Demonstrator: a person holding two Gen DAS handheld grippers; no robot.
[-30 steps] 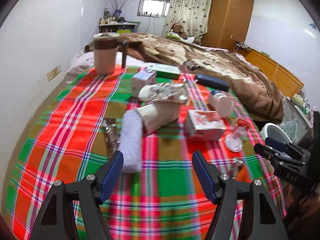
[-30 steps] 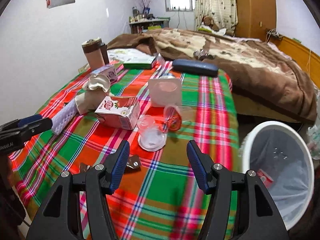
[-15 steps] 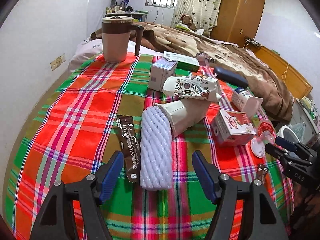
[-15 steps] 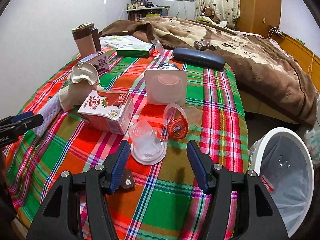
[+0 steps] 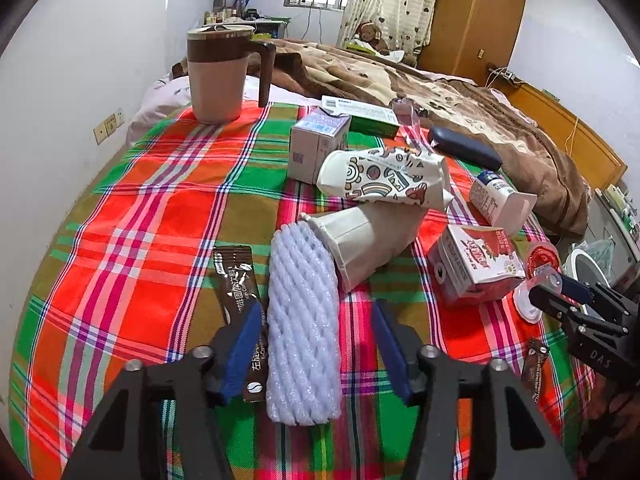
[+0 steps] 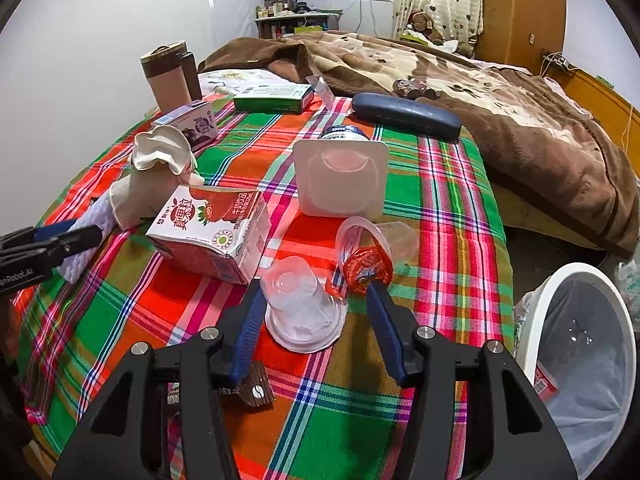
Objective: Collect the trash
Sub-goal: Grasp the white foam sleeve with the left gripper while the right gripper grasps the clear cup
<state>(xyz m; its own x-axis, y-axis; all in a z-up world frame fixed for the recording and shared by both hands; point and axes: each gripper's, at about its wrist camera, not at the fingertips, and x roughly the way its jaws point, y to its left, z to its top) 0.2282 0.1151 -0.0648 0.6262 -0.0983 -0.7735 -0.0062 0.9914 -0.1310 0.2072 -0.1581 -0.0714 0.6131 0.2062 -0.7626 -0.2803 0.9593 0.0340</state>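
Trash lies on a plaid-covered table (image 5: 132,216). My left gripper (image 5: 316,344) is open, its fingers either side of a white foam net sleeve (image 5: 300,320); a brown coffee sachet (image 5: 240,300) lies just left of it. My right gripper (image 6: 316,320) is open around a clear plastic cup (image 6: 304,308) lying upside down. A second clear cup with a red peeled lid (image 6: 366,256) lies just beyond. A strawberry milk carton (image 6: 212,232) lies to the left. A white bin (image 6: 580,344) stands at the right, off the table.
Crushed paper cups (image 5: 376,208), a small purple carton (image 6: 192,120), a yogurt bottle (image 6: 340,176), a green box (image 6: 276,98), a dark glasses case (image 6: 404,114) and a brown mug (image 5: 220,72) stand further back. A bed with a brown blanket (image 6: 480,92) lies beyond.
Both grippers have moved forward and down over the table. The left now straddles the foam sleeve, the right now straddles the upside-down clear cup. Both stay open.
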